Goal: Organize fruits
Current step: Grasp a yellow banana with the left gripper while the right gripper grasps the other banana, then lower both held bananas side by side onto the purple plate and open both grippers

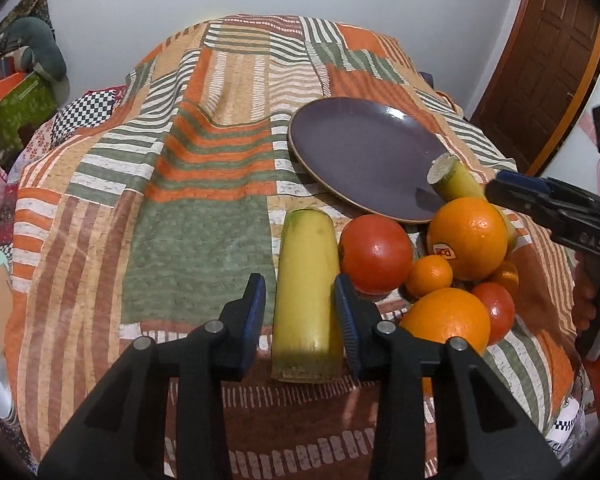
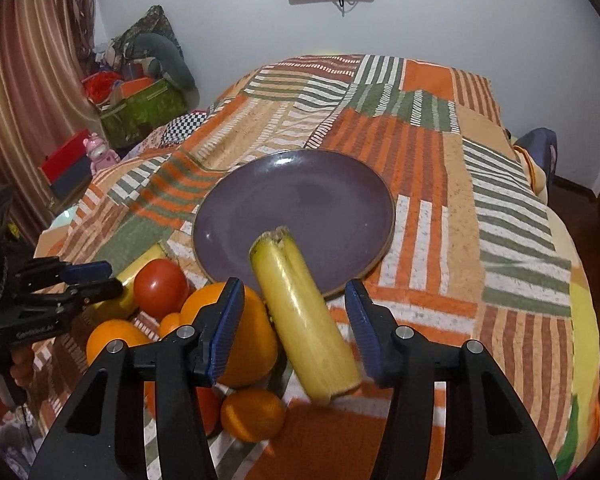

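Observation:
A purple plate lies on the patchwork cloth. In the left wrist view my left gripper is open around a yellow corn piece lying on the cloth; the pads stand at its sides, and contact cannot be told. To its right sit a tomato and several oranges. In the right wrist view my right gripper is open around a second corn piece, tilted, its far end over the plate rim. Oranges and a tomato lie to its left.
The patchwork cloth covers a bed or table. The right gripper shows at the right of the left wrist view, the left gripper at the left of the right wrist view. Boxes and cushions are piled far left; a wooden door stands right.

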`<state>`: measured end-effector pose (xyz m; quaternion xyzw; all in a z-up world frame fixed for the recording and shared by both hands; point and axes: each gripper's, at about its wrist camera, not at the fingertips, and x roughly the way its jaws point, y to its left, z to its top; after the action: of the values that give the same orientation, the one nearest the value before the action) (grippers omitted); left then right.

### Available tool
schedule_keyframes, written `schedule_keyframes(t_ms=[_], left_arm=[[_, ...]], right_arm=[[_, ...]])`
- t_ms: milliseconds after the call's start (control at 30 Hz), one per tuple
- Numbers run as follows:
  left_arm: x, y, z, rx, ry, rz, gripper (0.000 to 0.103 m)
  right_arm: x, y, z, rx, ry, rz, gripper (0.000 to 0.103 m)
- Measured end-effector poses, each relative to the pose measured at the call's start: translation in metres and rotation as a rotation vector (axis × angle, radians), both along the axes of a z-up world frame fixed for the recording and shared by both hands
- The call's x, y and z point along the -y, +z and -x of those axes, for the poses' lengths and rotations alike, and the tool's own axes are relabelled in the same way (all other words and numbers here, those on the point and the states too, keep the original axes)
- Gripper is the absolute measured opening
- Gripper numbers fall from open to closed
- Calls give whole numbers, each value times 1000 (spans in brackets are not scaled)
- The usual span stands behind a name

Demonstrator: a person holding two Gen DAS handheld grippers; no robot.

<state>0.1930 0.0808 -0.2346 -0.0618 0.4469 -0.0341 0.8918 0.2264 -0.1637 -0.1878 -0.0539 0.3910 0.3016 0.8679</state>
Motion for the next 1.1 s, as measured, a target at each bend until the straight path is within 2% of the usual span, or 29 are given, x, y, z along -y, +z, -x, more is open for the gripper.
schedule_keyframes(t_ms=[100, 233, 433, 467, 500, 533, 667, 833, 1000, 1100], left_arm=[[1, -6, -4, -20, -21, 17, 36], [7, -11, -5, -17, -36, -21, 38], [0, -18, -14, -43, -30, 36, 39], [-2, -18, -15, -43, -25, 44, 40], [-5, -18, -16, -41, -9, 53, 40], [-8, -18, -17, -42, 4, 60, 40], [-14, -19, -19, -47, 28, 89, 39], [-5, -20, -22, -53, 4, 38, 40], [-12, -26, -27, -84, 8, 107, 42], [-10, -27, -26, -75, 7, 102, 40]], right_arm=[[-6, -3, -12, -24, 19, 10, 49], [-14, -11, -28, -76, 38, 22, 49], [-19, -19, -43, -145, 85, 13, 49], [-20, -19, -44, -147, 90, 21, 48], [-22, -21, -45, -150, 95, 34, 33], [-24, -22, -46, -153, 95, 49, 32], [-15, -19, -44, -138, 67, 47, 32], [3, -23, -38, -157, 23, 44, 33], [15, -28, -28, -180, 19, 54, 34], [20, -35, -22, -208, 23, 65, 35]])
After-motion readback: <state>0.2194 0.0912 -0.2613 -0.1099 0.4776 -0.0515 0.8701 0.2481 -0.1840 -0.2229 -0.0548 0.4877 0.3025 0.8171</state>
